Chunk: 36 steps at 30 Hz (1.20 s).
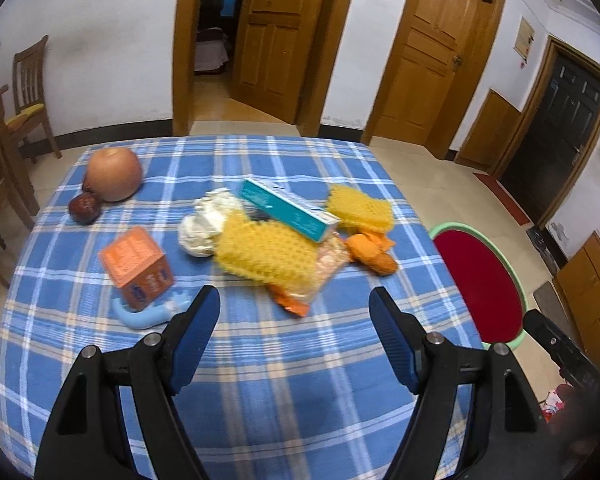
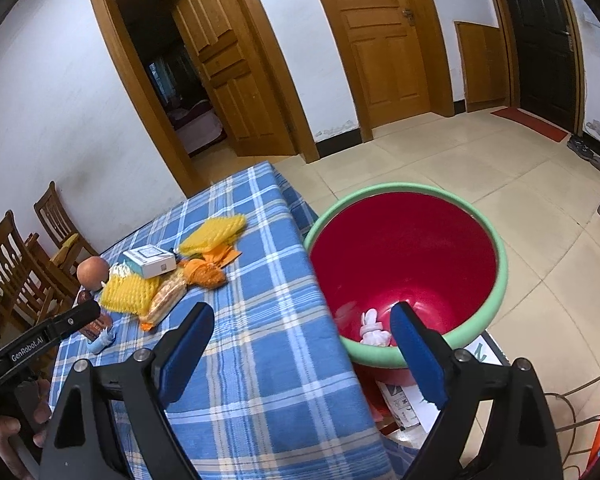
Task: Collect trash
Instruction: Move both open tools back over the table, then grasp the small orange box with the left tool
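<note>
Left gripper (image 1: 294, 304) released above table (image 1: 260, 360), right gripper (image 2: 302, 322) released over bin (image 2: 496, 292)

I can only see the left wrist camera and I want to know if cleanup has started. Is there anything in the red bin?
Observer: Yes. One white wad lies at the bottom of the bin.
Child: Is the right gripper holding something?
Observer: No. The right gripper is open and empty.
Child: What's under the bin?
Observer: A printed paper sheet shows below its near rim.
</note>
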Each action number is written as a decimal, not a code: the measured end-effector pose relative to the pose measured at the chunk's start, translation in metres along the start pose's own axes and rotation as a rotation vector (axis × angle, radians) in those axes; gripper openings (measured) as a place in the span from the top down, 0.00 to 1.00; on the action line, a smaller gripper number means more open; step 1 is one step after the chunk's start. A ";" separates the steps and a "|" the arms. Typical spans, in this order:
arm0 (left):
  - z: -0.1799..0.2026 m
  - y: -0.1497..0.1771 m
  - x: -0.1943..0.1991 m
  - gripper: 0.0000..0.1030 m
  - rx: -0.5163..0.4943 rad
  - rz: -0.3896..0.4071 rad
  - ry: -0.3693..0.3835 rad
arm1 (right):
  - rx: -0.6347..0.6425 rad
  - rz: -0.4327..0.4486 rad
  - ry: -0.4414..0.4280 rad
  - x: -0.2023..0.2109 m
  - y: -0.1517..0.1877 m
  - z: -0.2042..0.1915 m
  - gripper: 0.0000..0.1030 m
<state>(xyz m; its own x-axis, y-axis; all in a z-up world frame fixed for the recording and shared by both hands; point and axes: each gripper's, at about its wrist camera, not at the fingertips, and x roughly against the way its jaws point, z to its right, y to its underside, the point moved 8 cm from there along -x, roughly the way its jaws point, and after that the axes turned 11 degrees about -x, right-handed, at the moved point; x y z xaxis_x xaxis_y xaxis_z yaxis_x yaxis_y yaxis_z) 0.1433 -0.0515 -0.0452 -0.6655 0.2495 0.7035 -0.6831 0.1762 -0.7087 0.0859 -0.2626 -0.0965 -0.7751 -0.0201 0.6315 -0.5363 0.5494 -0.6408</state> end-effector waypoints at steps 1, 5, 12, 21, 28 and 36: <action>-0.005 0.001 0.001 0.26 0.007 0.002 -0.007 | 0.002 -0.003 0.000 -0.002 0.001 -0.001 0.09; -0.023 0.007 0.001 0.26 0.026 -0.005 -0.039 | -0.008 -0.025 -0.002 -0.011 0.007 -0.006 0.08; -0.060 0.020 -0.005 0.26 0.078 -0.031 -0.095 | 0.006 -0.054 -0.003 -0.023 0.016 -0.016 0.08; -0.101 0.025 -0.022 0.26 0.094 -0.054 -0.186 | 0.024 -0.081 0.002 -0.035 0.024 -0.024 0.08; -0.120 0.015 -0.045 0.26 0.040 -0.070 -0.230 | 0.041 -0.102 0.002 -0.041 0.028 -0.030 0.08; -0.129 0.014 -0.063 0.26 0.033 -0.093 -0.199 | 0.056 -0.123 0.010 -0.050 0.030 -0.036 0.08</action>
<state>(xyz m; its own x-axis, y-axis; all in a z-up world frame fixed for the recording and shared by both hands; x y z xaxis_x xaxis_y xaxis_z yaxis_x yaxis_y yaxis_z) 0.2144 0.0581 -0.1068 -0.6429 0.0405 0.7649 -0.7518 0.1573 -0.6403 0.1201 -0.2153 -0.1317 -0.6993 -0.0755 0.7108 -0.6450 0.4955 -0.5818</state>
